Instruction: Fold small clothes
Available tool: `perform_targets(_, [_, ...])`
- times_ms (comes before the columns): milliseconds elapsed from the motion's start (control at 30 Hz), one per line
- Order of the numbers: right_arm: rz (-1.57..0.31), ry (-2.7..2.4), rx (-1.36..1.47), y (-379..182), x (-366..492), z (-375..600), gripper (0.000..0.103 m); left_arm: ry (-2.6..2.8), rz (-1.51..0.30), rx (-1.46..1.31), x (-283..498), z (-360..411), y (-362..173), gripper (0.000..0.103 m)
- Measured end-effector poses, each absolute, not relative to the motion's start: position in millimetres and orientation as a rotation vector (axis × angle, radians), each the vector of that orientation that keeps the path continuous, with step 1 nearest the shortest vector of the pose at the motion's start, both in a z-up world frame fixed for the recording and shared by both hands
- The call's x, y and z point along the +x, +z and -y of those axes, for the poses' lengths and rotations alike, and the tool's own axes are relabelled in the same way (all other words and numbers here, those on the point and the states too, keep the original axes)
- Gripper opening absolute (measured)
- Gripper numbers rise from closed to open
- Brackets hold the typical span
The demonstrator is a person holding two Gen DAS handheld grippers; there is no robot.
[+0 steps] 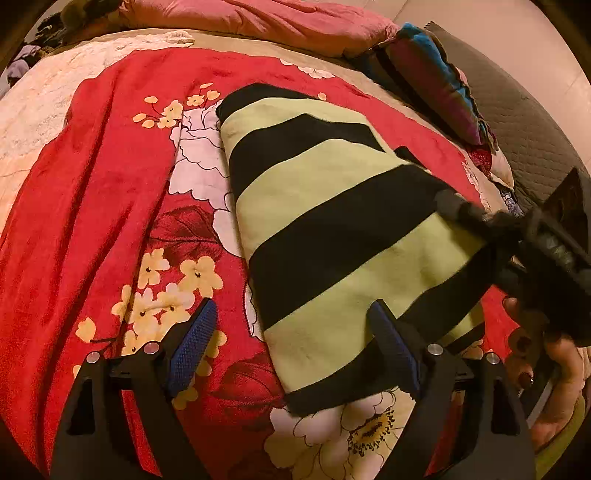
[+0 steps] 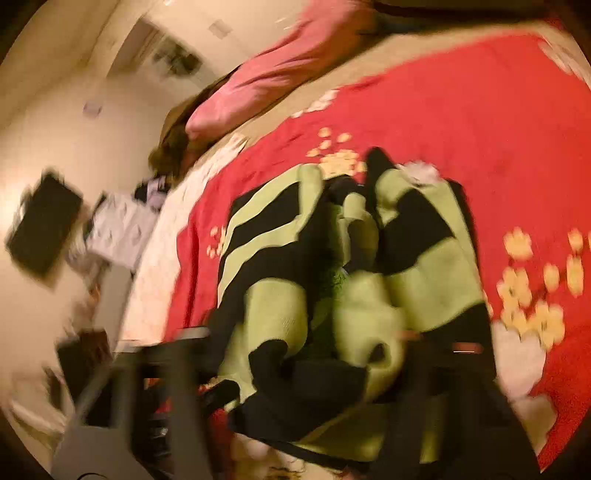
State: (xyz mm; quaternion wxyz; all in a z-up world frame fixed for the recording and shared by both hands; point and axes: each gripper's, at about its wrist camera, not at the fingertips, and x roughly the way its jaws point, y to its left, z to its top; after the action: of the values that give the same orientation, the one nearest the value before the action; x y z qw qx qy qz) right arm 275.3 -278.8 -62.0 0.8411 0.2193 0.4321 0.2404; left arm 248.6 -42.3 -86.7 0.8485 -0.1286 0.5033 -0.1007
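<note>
Red floral blanket (image 1: 110, 192) covers the bed; the green-and-black striped garment (image 1: 332, 229) lies on it, flat and tapered in the left wrist view, bunched in the blurred right wrist view. Left gripper (image 1: 291, 347) has its jaws spread wide, the garment's near corner between them, pads not pressing it. Right gripper (image 1: 458, 208) over the garment's right edge, jaws close together; grip on cloth cannot be told.

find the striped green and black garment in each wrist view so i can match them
Left wrist: the striped garment lies flat, center to lower right, on the red floral blanket.
Right wrist: it is bunched up, blurred, at lower center.
Shared landmark: the pink pillow along the bed's far edge.
</note>
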Motion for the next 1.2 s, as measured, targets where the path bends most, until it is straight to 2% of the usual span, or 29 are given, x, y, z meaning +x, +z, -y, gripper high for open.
perform_targets(100, [-0.842,0.562,0.44,-41.4,261.8,277.5,0.011,-0.22,-1.044,-0.28,246.7,42.0,-81.0,0.084])
perform_targets(267, [-0.732,0.528,0.41,-17.8,224.9,298.1,0.011,-0.266,-1.006,-0.267,241.6,49.4,-62.9,0.086])
perform_targets(367, [-0.745,0.462,0.432,-30.9,218.4,317.4,0.011,-0.271,-1.007,-0.253,239.8,53.6,-61.3,0.086])
perform_targets(467, [-0.848,0.389,0.496,-65.3,228.0,337.6,0.011,-0.264,-1.037,-0.251,239.3,57.6,-70.2,0.086])
perform_targets(633, [-0.877,0.354,0.518,-84.4,229.1,341.9,0.019,-0.249,-1.046,-0.214,235.8,61.7,-73.8,0.086])
perform_targets(733, [-0.872,0.333,0.501,-83.5,228.9,343.8,0.027,-0.249,-1.041,-0.201,235.6,62.7,-70.4,0.086])
perform_targets(800, [-0.872,0.3,0.484,-82.0,226.1,346.0,0.039,-0.245,-1.033,-0.178,233.2,64.6,-67.0,0.088])
perform_targets(833, [-0.861,0.289,0.476,-80.9,222.5,348.4,0.042,-0.244,-1.03,-0.171,232.4,65.0,-65.5,0.093])
perform_targets(867, [-0.846,0.284,0.463,-76.8,219.4,350.3,0.045,-0.243,-1.024,-0.165,231.1,65.5,-63.2,0.094])
perform_targets(1133, [-0.735,0.296,0.334,-38.8,189.5,350.7,0.045,-0.232,-0.989,-0.121,223.9,67.3,-48.2,0.095])
perform_targets(1167, [-0.729,0.306,0.314,-36.4,185.4,348.5,0.043,-0.226,-0.985,-0.113,222.6,67.5,-46.9,0.095])
perform_targets(1200, [-0.726,0.313,0.301,-34.3,183.8,345.4,0.038,-0.224,-0.983,-0.107,221.6,67.4,-45.9,0.095])
